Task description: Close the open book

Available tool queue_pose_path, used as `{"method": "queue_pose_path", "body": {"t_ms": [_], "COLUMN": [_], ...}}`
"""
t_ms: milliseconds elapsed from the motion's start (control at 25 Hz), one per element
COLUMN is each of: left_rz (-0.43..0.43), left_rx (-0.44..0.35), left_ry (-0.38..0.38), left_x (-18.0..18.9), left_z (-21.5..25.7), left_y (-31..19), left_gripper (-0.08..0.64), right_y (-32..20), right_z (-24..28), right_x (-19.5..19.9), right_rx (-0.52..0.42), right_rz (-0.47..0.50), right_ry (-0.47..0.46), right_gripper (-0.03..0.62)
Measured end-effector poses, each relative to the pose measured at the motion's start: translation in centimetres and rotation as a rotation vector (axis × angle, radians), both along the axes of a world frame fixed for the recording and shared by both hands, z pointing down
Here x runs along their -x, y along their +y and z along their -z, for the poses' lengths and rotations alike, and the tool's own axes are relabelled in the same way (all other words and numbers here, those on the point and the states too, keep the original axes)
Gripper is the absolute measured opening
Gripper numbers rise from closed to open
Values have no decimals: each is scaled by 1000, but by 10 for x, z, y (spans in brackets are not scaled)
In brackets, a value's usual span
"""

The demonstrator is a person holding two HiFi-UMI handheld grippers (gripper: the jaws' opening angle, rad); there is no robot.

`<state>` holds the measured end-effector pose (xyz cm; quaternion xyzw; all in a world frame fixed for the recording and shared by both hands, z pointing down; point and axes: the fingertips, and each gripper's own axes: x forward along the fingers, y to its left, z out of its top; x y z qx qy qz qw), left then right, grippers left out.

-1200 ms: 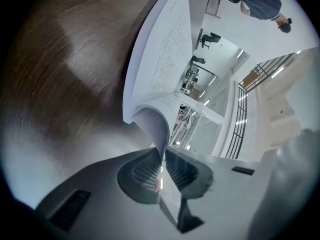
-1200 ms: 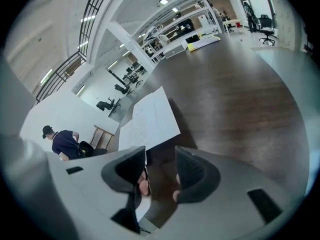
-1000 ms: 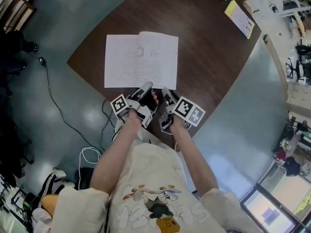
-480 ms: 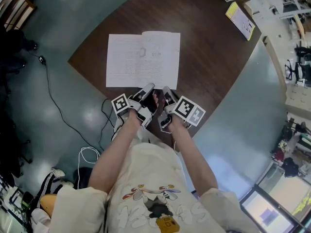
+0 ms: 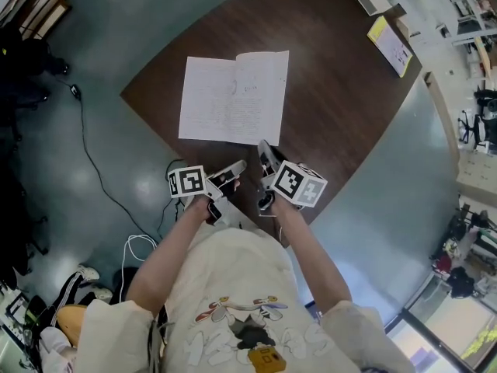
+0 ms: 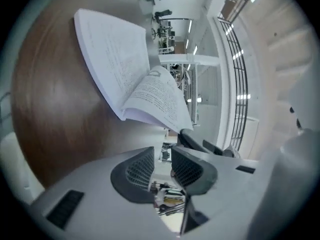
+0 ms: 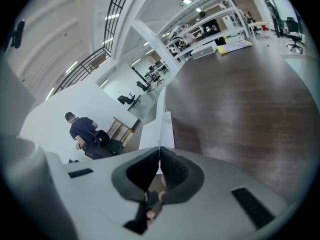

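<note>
Book [image 5: 233, 99] lies open, pages up, on desk [image 5: 334, 115], near the front edge. Right claw [image 5: 263, 146] clenched on the near edge of the right-hand page, apparently pinching paper. Left claw [image 5: 239, 165] off the desk's edge, jaws just opening, nothing between them. Book not yet folded over; closing remains.

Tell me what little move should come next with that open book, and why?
Probably raise the right tool and swing it leftward over the spine. Its jaws are shut on the near edge of the right-hand page, while the book lies open on the table; carrying that half across should fold it closed.
</note>
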<state>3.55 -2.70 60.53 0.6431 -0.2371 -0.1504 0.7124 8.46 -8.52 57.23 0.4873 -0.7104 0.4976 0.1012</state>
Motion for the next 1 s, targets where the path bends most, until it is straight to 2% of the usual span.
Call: {"method": "queue_pose_path", "body": {"t_ms": [160,280,400,520,680,760,1000], "left_rz": [-98,-118,-138,-154,-153,-142,-110], "left_rx": [-149,-211,-269,-309,-295,-274,-262], "left_ry": [-238,-389,-488,-591,-767,-803,-823], "left_x": [11,17,18,23,40,47,71], "left_z": [4,10,21,29,25,21,27], "left_y": [11,12,14,21,40,46,53], "left_gripper": [61,6,6,6,6,6,6], "right_y": [2,-2,-5,-7,-6,-8,-7], "right_z": [1,5,8,8,5,0,-27], "right_x": [12,22,35,53,76,91,138], "right_rx": [-25,-37,-51,-58,-50,-43,-10], "right_rz": [55,97,153,220,316,372,509], "right_ry": [25,31,40,50,77,94,147], "right_gripper": [12,12,13,14,14,14,15]}}
